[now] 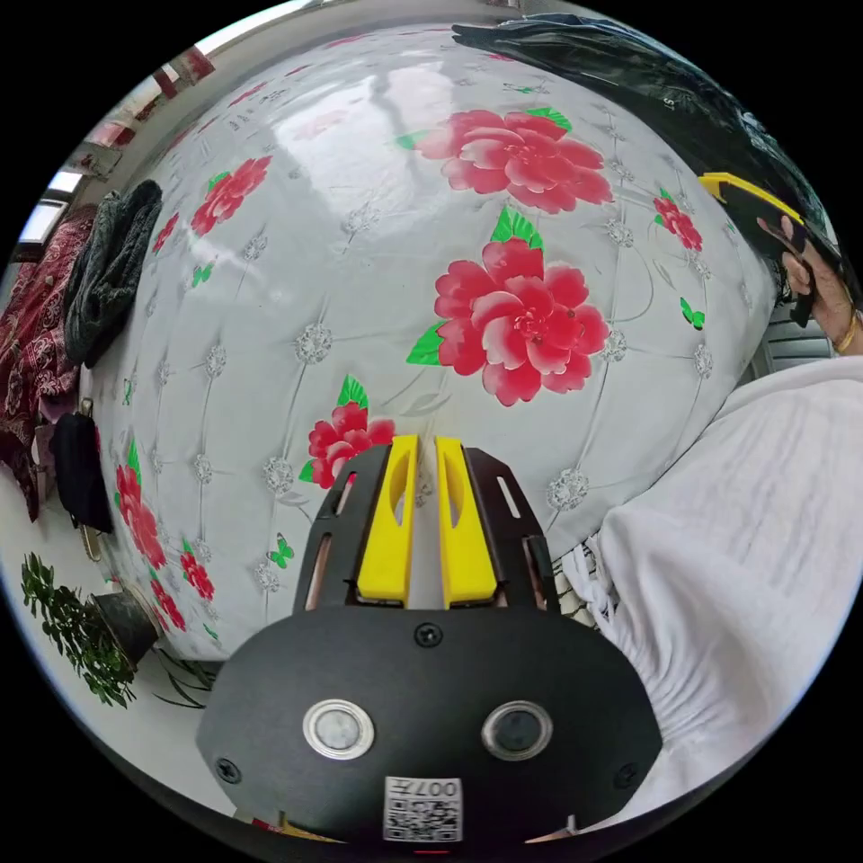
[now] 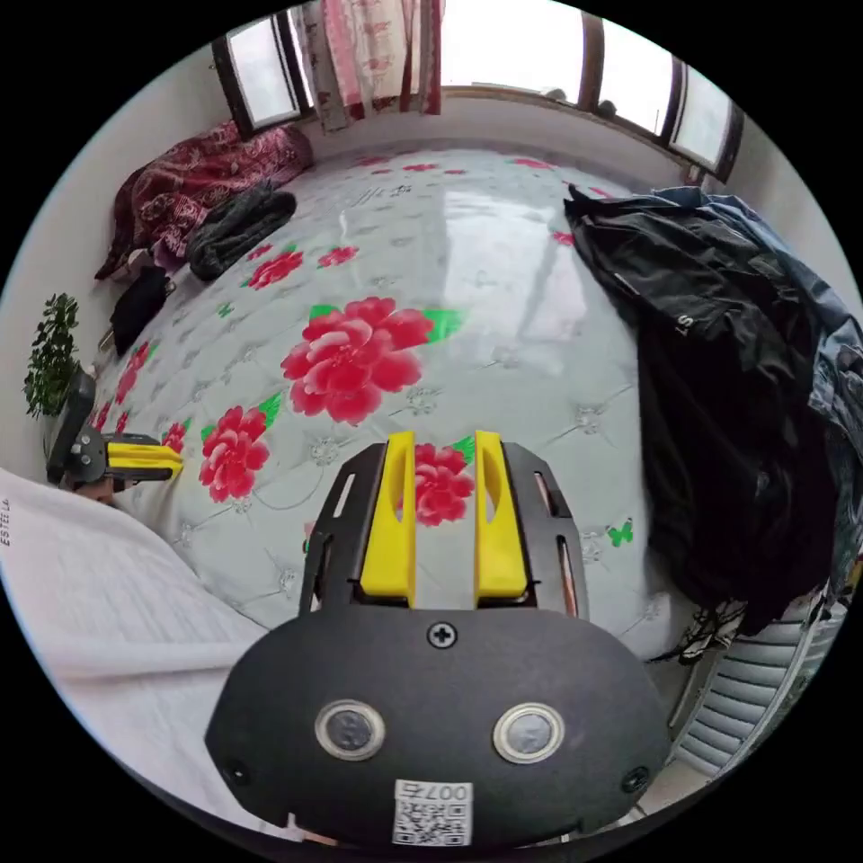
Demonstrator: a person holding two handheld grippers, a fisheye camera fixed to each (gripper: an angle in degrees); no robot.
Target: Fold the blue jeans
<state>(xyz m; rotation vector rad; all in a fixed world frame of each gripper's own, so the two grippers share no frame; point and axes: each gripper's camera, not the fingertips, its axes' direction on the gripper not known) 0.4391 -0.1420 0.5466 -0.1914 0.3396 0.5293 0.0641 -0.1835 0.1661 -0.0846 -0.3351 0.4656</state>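
- You are holding the left hand-held gripper [image 1: 426, 521] and the right hand-held gripper [image 2: 443, 521] over the near edge of the glossy white bed with red flowers [image 2: 503, 270]; on each, the jaws are standing slightly parted, gripping nothing.
- Folding is not yet starting, I judge.
- One heap of dark clothes [image 2: 719, 378] is lying at the bed's right edge; blue denim [image 2: 831, 351], probably the jeans, is showing there.
- Next, you are needing to pull them free.

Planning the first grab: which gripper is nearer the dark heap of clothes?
Right. The right gripper hovers above the flowered bed beside the heap of clothes. The left gripper hangs at the bed's near edge, farther away.
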